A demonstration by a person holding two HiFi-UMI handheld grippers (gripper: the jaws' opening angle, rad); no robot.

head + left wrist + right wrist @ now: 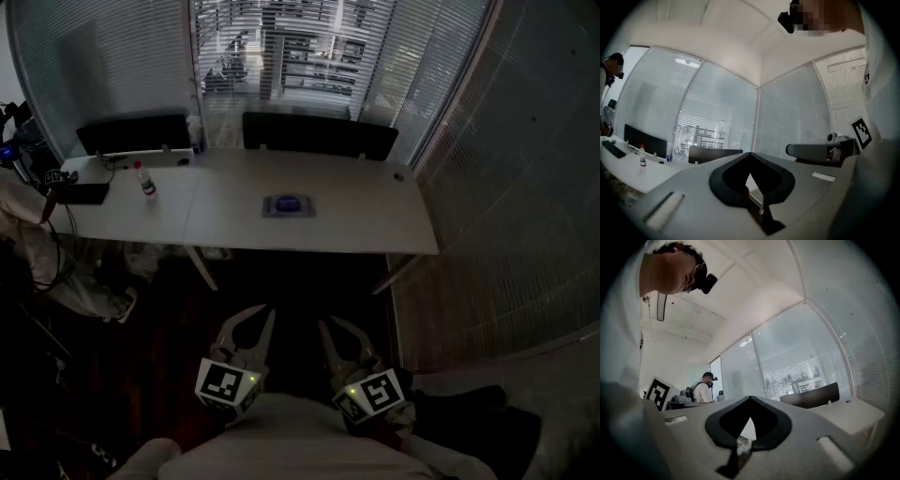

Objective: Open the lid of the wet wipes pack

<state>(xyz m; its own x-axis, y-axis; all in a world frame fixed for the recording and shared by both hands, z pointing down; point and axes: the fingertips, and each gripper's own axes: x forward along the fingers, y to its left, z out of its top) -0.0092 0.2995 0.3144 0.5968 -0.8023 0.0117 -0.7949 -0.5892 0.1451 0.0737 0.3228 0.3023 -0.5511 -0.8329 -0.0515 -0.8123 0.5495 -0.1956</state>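
The wet wipes pack (pixel 289 205) lies flat on the white table (pixel 356 220), a bluish pack with its lid down, near the table's middle. Both grippers are held low near my body, well short of the table and far from the pack. My left gripper (pixel 255 317) and my right gripper (pixel 336 325) point toward the table. In the left gripper view the left gripper (pixel 750 154) has its jaw tips touching, with nothing between them. In the right gripper view the right gripper (pixel 750 398) is likewise shut and empty. Neither gripper view shows the pack.
A small bottle (pixel 146 183) and a black device (pixel 82 193) sit on the table's left part. Dark chair backs (pixel 319 136) line its far side, before blinds. Another person (pixel 23 234) stands at the left. A glass wall (pixel 506 206) runs along the right.
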